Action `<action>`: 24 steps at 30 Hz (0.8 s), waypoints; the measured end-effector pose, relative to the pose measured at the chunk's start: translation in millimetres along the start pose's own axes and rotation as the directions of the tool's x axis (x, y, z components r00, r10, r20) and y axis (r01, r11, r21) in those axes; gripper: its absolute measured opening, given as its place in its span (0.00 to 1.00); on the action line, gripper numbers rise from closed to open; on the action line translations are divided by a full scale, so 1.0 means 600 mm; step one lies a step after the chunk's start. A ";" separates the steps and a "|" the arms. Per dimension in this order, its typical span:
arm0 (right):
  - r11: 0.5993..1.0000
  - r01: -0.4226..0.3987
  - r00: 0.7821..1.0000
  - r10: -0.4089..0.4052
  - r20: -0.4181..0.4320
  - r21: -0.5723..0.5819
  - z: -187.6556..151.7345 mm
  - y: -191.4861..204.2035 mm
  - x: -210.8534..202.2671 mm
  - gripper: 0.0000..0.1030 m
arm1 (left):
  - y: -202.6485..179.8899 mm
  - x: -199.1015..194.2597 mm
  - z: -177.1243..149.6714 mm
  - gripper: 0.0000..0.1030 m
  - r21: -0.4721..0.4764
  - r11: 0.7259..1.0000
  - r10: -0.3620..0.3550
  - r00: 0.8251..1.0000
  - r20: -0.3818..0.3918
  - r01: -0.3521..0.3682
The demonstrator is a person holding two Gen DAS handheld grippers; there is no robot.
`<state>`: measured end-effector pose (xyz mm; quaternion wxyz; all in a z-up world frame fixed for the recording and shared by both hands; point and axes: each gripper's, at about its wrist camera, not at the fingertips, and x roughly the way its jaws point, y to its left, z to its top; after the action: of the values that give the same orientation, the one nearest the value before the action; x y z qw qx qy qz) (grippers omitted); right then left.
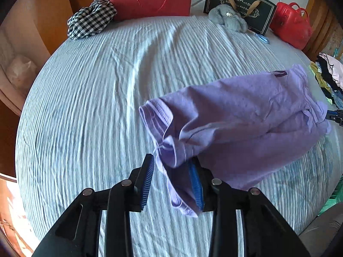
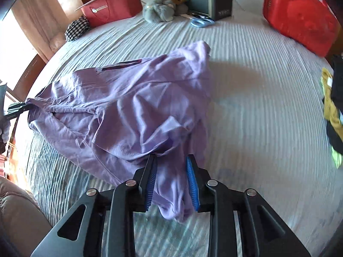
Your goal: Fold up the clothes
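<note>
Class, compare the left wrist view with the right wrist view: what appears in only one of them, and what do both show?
Only the left wrist view shows the BEMEGA lettering on the red paper bag and the left gripper from behind. Only the right wrist view shows the right gripper close up and the blue scissors clearly. Both show the purple garment stretched between the grippers above the striped bed, the checked cloth, grey plush toy and red handbag.

A garment point(image 1: 235, 115) hangs above the bed point(image 1: 85, 107) between both grippers; bags point(image 1: 150, 0) line the bed's far edge.
</note>
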<state>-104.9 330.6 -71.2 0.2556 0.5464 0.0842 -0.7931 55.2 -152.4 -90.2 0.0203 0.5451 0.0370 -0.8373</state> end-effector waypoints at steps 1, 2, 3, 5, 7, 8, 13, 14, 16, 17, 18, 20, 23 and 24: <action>1.000 0.001 1.000 -0.002 0.018 0.025 0.001 -0.007 -0.008 0.29 | 0.005 -0.003 -0.008 0.34 -0.020 1.000 0.006 1.000 -0.007 -0.006; 0.999 0.002 0.999 -0.004 0.038 0.050 0.002 -0.013 -0.015 0.30 | 0.011 -0.007 -0.009 0.34 -0.042 0.999 0.015 1.000 -0.001 -0.015; 0.997 0.001 0.998 -0.006 0.058 0.075 0.003 -0.019 -0.023 0.32 | 0.016 -0.012 -0.006 0.35 -0.065 0.998 0.024 1.000 0.011 -0.023; 0.995 0.013 0.995 -0.022 0.093 0.099 0.016 -0.018 -0.038 0.33 | 0.022 -0.021 0.009 0.37 -0.105 0.994 0.040 0.998 0.041 -0.036; 0.993 0.007 0.993 -0.021 0.113 0.117 0.030 -0.015 -0.039 0.34 | 0.020 -0.022 0.029 0.38 -0.128 0.991 0.050 0.996 0.068 -0.041; 0.992 0.002 0.993 -0.016 0.118 0.122 0.037 -0.010 -0.038 0.34 | 0.019 -0.021 0.039 0.38 -0.141 0.989 0.050 0.996 0.079 -0.039; 0.994 -0.014 0.993 0.001 0.115 0.110 0.064 0.024 -0.021 0.48 | 0.015 -0.048 0.073 0.41 -0.169 0.985 0.007 0.986 0.164 0.022; 0.994 -0.013 0.994 0.002 0.109 0.106 0.064 0.029 -0.017 0.48 | 0.015 -0.056 0.075 0.43 -0.166 0.986 -0.002 0.984 0.180 0.032; 0.995 -0.012 0.995 0.002 0.098 0.097 0.064 0.037 -0.008 0.48 | 0.021 -0.066 0.080 0.50 -0.161 0.986 -0.016 0.978 0.208 0.051; 0.995 -0.015 0.995 0.005 0.095 0.101 0.063 0.036 -0.003 0.48 | 0.021 -0.066 0.082 0.50 -0.165 0.985 -0.023 0.977 0.212 0.059; 0.994 -0.018 0.996 0.009 0.091 0.105 0.062 0.036 0.003 0.48 | 0.021 -0.059 0.087 0.50 -0.163 0.985 -0.030 0.980 0.199 0.064; 0.993 -0.023 0.997 0.014 0.078 0.118 0.063 0.032 0.015 0.48 | 0.011 -0.037 0.092 0.50 -0.136 0.989 -0.038 0.986 0.162 0.061; 0.990 -0.032 0.998 0.025 0.057 0.138 0.066 0.027 0.034 0.48 | -0.014 0.005 0.090 0.50 -0.065 0.996 -0.049 0.993 0.105 0.056; 0.990 -0.029 0.999 0.023 0.047 0.140 0.066 0.025 0.040 0.48 | -0.020 0.019 0.087 0.50 -0.050 0.998 -0.042 0.995 0.088 0.046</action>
<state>-136.2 293.9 -75.5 0.2286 0.5461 0.0151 -0.8058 2.0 -144.6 -79.1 0.0177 0.5064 0.0698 -0.8593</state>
